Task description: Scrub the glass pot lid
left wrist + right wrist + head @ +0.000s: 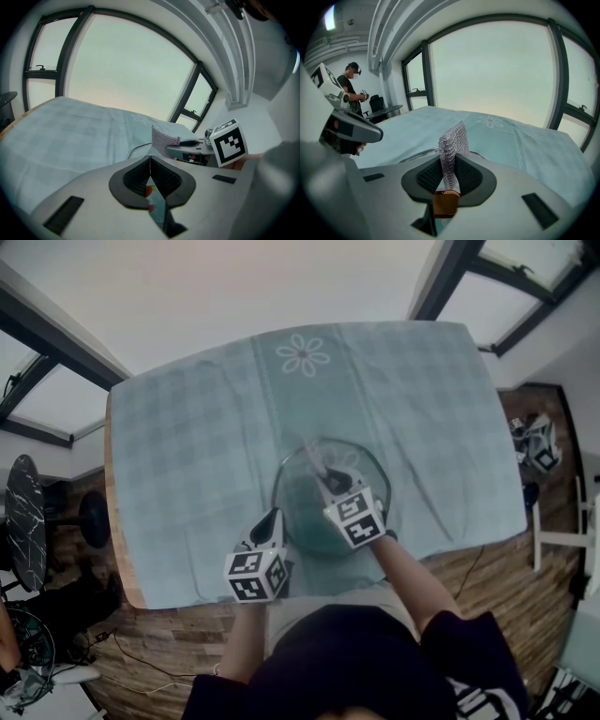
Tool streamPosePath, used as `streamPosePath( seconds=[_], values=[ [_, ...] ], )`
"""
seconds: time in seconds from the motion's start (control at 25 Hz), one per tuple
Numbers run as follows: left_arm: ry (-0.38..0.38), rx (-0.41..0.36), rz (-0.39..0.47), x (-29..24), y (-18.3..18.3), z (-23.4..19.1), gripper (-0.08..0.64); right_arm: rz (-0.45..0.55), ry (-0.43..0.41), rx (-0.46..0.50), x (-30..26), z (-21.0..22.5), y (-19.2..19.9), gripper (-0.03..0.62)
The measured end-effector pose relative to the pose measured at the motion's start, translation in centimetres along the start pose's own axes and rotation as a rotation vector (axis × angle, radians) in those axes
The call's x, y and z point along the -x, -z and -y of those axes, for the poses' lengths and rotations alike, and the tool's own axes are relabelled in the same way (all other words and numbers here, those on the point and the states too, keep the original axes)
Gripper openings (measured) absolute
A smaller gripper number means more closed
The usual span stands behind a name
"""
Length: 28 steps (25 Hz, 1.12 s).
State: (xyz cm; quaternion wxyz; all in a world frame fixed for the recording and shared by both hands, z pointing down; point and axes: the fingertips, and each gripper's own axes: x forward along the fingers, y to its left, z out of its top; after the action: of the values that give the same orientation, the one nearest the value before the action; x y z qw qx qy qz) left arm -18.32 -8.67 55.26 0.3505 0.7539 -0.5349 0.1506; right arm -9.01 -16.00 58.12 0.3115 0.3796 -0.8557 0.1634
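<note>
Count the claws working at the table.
2. The left claw is shut at the lid's near-left rim. The right claw is over the lid, shut on a mesh scrubber. None seems hidden.

Both tilted down: left gripper (271,521) fingers together, right gripper (328,480) clamped.

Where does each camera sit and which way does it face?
Head view: on the head, facing down at the round glass pot lid; forearms, left gripper, right gripper show.
Left gripper view: along its shut jaws toward windows.
Right gripper view: along jaws clamping silver mesh cloth, toward windows.
Both gripper views share that cloth.
</note>
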Motion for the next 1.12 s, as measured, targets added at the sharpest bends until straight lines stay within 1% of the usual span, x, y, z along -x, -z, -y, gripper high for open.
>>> streamPosePath(
  seconds=[0.16,0.6,1.12],
  values=[
    [-0.003,0.004,0.002,0.1,0.0,-0.1,0.005,-0.006,0.006,0.033,0.1,-0.4,0.2,0.070],
    [-0.001,0.002,0.012,0.4,0.1,0.2,0.005,-0.010,0.020,0.068,0.5,-1.6,0.4,0.069],
    [-0.008,0.012,0.026,1.7,0.5,-0.4,0.005,-0.004,-0.019,0.122,0.9,-5.6,1.1,0.070]
  ],
)
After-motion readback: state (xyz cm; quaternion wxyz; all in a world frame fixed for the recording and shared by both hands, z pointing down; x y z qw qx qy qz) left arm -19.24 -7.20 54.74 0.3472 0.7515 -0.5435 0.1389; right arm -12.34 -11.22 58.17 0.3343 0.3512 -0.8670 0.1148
